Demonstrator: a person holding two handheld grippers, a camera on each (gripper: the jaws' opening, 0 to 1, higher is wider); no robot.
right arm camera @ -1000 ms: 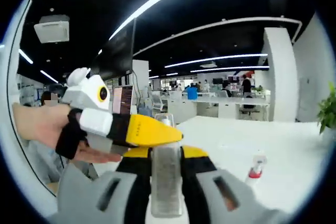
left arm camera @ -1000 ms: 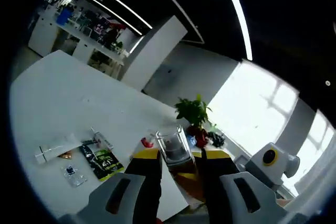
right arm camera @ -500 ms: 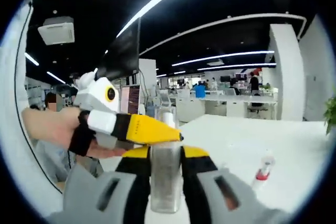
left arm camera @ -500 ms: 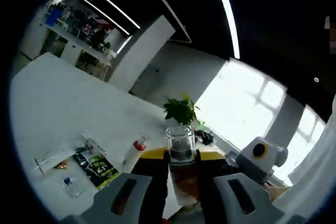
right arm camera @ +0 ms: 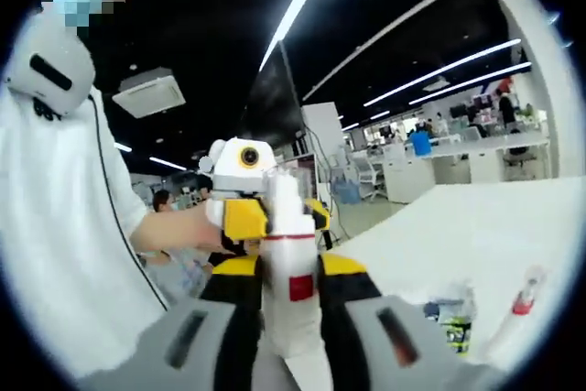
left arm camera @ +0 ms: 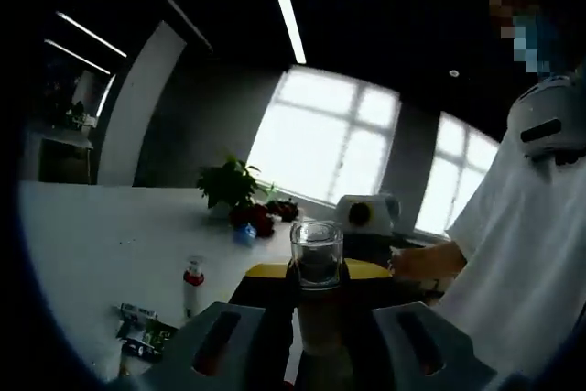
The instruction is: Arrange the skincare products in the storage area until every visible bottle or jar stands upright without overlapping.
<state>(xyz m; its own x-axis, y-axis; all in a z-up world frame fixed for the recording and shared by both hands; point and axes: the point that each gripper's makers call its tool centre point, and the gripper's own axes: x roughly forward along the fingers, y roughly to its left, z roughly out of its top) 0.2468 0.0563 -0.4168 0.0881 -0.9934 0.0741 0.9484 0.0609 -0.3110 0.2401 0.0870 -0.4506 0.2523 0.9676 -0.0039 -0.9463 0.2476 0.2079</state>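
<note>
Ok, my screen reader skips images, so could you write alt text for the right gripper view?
The right gripper holds a white bottle with a red label upright between its jaws. Behind it is the left gripper, held by a person in a white shirt; a white table stretches right.

both grippers are being held up facing each other. the left gripper [left arm camera: 316,274] is clamping its yellow-tipped jaws on a bottle [left arm camera: 317,263]. the right gripper [right arm camera: 291,274] is gripping the same bottle [right arm camera: 289,263] from the opposite end. in the right gripper view, the person's hand [right arm camera: 188,231] is grasping the left gripper [right arm camera: 265,219].
</note>
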